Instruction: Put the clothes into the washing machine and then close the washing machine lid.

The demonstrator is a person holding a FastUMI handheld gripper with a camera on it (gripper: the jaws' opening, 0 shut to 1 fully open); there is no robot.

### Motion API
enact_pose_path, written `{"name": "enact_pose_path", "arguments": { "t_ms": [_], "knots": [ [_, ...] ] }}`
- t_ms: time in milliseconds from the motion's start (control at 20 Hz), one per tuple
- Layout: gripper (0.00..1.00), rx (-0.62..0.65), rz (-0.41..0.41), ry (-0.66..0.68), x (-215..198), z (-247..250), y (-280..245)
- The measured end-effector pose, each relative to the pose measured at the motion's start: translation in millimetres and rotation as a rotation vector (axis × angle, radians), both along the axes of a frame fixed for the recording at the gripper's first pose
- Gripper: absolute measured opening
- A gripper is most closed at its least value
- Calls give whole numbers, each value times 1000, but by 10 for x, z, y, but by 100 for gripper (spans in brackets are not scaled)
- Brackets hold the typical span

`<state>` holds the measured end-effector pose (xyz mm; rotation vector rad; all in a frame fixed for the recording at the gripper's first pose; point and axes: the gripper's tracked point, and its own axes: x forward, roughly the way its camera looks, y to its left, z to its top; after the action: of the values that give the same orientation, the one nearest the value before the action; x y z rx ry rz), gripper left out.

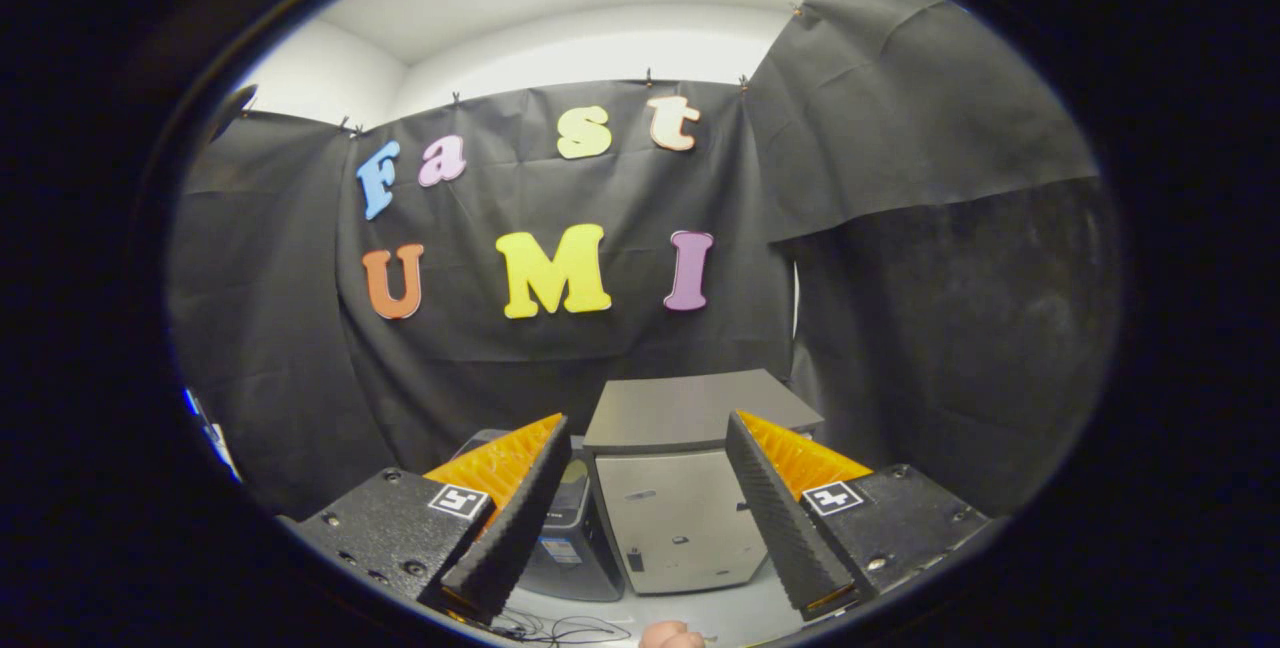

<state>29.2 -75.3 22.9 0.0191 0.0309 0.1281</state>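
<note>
My gripper point(645, 423) is open, with a wide gap and nothing between its fingers. It is held level, facing the booth's back wall. Beyond the fingers, and seen through the gap, stands a grey box-shaped machine point(680, 518) with a flat closed top point(690, 406) and a pale front panel. It looks like the washing machine. It rests on a white surface point(735, 613). A small pinkish thing point(672, 635) peeks up below the fingers. Too little of it shows to tell whether it is cloth or a hand.
A dark box-shaped unit point(580, 538) stands right against the grey machine, partly hidden behind one finger. Thin cables point(560, 628) lie on the white surface in front of it. Black cloth walls close the booth behind and on both sides.
</note>
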Motion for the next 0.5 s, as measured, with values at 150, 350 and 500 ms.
{"name": "enact_pose_path", "arguments": {
  "t_ms": [150, 350, 500],
  "knots": [
    [99, 0, -3, 3, 6, -6, -14],
    [99, 2, -8, 9, 36, -13, -34],
    [99, 3, -10, 11, 36, -15, -44]
  ]
}}
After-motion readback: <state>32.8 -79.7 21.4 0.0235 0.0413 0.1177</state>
